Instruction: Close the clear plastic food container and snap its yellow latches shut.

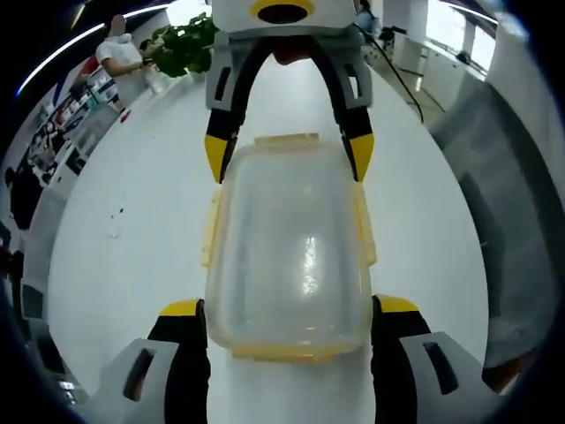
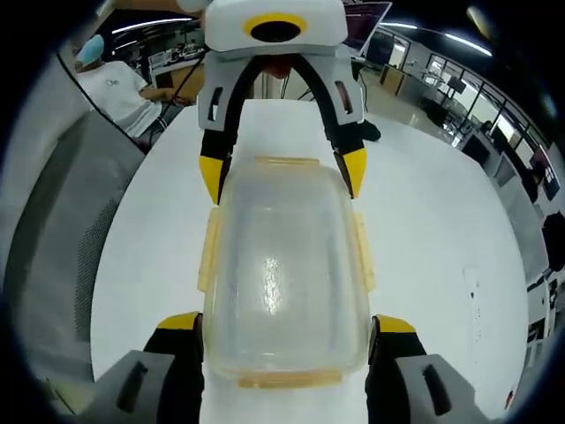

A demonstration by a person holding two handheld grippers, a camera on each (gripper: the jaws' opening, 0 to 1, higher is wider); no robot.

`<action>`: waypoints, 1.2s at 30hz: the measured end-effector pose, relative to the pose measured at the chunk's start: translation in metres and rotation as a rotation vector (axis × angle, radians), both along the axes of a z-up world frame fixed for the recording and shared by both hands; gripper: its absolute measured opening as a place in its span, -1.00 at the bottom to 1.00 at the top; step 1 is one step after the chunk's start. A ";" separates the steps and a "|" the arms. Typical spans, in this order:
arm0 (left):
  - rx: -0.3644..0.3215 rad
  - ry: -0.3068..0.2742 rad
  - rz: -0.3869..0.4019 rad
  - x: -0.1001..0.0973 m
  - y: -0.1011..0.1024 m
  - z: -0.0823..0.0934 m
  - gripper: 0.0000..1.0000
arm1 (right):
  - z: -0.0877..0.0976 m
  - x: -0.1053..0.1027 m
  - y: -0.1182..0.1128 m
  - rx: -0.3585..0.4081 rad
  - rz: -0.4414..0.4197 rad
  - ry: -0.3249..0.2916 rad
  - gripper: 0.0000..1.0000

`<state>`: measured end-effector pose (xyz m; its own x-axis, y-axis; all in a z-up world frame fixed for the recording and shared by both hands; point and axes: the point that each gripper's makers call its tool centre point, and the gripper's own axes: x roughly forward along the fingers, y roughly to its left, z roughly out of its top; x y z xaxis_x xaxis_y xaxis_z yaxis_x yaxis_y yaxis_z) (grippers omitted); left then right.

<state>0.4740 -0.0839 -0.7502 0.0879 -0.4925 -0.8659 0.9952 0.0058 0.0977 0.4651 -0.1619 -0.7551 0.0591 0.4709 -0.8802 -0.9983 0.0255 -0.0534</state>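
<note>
Clear plastic is what sits nearest in both views: the food container (image 1: 291, 252) lies on the white table (image 1: 132, 221) with its lid on, its long axis running straight from one gripper to the other.

In the left gripper view, the left gripper (image 1: 287, 309) straddles the container's near end, one yellow-tipped jaw on each side of the corners. The jaws stand wide, roughly as wide as the container; whether the tips press the walls or merely sit beside them cannot be told.

At the opposite end, the right gripper (image 1: 287, 155) faces back, its jaws spread about the far corners in like fashion. In the right gripper view the arrangement is mirrored. Neither gripper appears to hold anything firmly.

Yellow latches show on all four edges: the near-end latch (image 1: 287, 353), the side latches (image 1: 364, 225) and the far-end latch (image 1: 287, 140). The side latches appear to flare outward and are judged not yet snapped, though this is not certain.

Each gripper is nearest its own end latch; the side latches lie midway between both. Beyond the table stand a plant (image 1: 181, 44) and a person (image 1: 119, 53).
</note>
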 end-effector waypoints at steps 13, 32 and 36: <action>-0.031 0.054 0.040 -0.008 -0.003 -0.003 0.99 | -0.004 -0.008 -0.005 -0.028 -0.095 0.068 0.99; -0.061 0.014 0.109 -0.011 0.008 0.013 0.99 | 0.014 -0.005 0.001 0.025 -0.117 -0.011 0.98; -0.076 0.006 0.128 -0.013 0.009 0.019 0.99 | 0.021 -0.008 0.001 0.043 -0.132 -0.015 0.98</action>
